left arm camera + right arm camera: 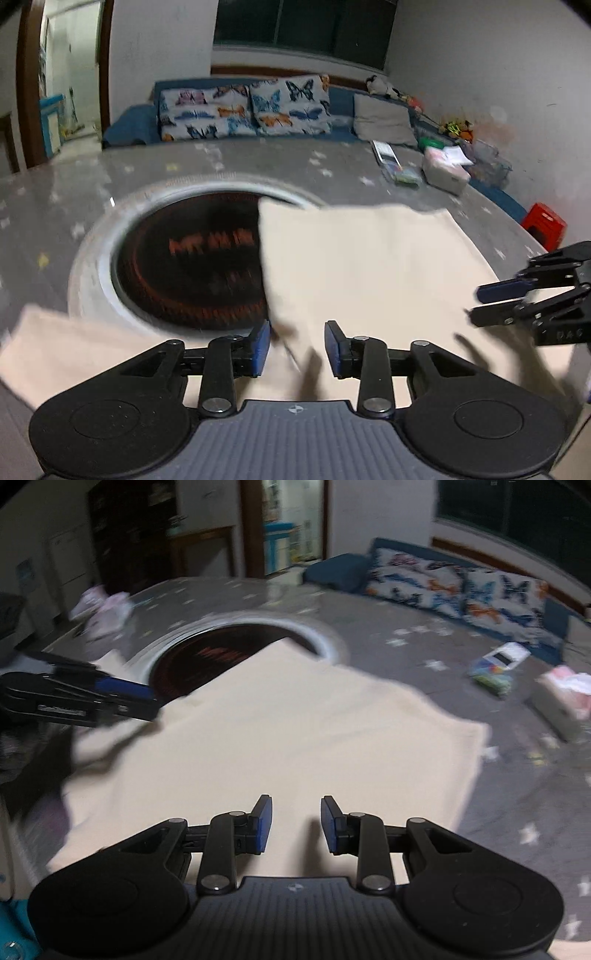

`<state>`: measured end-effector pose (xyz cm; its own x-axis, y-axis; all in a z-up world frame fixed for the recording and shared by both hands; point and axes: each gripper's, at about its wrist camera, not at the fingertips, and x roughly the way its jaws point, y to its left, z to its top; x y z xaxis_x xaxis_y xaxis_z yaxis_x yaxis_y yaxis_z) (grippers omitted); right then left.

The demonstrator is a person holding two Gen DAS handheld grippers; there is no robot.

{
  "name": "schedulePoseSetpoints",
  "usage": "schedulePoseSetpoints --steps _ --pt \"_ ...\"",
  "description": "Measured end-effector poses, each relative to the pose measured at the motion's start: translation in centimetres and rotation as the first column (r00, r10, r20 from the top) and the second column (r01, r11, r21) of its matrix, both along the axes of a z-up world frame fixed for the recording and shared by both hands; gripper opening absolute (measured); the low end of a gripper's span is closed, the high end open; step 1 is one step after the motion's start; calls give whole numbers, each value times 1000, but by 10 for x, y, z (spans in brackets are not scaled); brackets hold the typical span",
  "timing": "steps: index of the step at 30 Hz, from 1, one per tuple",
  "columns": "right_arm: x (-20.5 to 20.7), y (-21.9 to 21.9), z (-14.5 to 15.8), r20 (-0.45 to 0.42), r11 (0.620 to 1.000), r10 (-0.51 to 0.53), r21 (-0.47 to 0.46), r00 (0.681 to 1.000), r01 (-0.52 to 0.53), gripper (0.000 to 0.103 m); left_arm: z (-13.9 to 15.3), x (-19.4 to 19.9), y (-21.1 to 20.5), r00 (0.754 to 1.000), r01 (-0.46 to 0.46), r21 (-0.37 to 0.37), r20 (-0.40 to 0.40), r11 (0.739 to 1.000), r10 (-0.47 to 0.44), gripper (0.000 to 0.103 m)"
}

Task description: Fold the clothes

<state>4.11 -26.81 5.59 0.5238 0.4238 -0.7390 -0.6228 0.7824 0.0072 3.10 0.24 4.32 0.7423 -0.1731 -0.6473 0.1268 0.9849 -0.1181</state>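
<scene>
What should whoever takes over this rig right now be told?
Left hand-held gripper: open, a raised fold of the cloth sits between its fingers, not clamped.
Right hand-held gripper: open, empty, over the cloth's near edge.
Cloth: cream, lying on the grey table, partly covering the round inset; one side appears folded over.
Left: grasp, finish the folds, flatten.

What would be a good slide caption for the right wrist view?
Open right gripper above a cream garment spread on the grey table; left gripper at its far-left edge.
</scene>
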Motion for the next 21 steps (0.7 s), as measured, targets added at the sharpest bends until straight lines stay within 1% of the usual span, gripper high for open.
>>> schedulePoseSetpoints --steps 3,5,8,11,14,19,20,21 --pt "24 -17 5 30 996 -91 2 995 91 28 5 28 1 999 -42 25 17 999 42 46" --pt "41 -27 4 36 988 -152 7 988 151 29 6 50 1 998 -63 49 25 997 62 47" --pt "68 -43 0 28 971 -238 19 971 237 29 3 81 -3 997 -78 79 16 994 77 48" --pt "88 -52 -5 12 954 -299 40 954 298 28 -5 107 -4 996 -91 85 -2 992 91 48" --pt "100 -54 -10 3 947 -319 42 948 319 28 -14 129 -6 994 -110 91 -18 990 112 47" --pt "118 -53 -17 -11 942 -334 37 942 335 27 -30 150 -7 993 -102 84 -53 991 107 44" --pt "121 -53 -19 -14 941 -337 36 941 338 24 -32 150 -8 994 -96 81 -48 992 100 41" --pt "125 -53 -20 -17 940 -340 35 940 341 19 -33 151 -8 995 -89 77 -42 993 92 34"
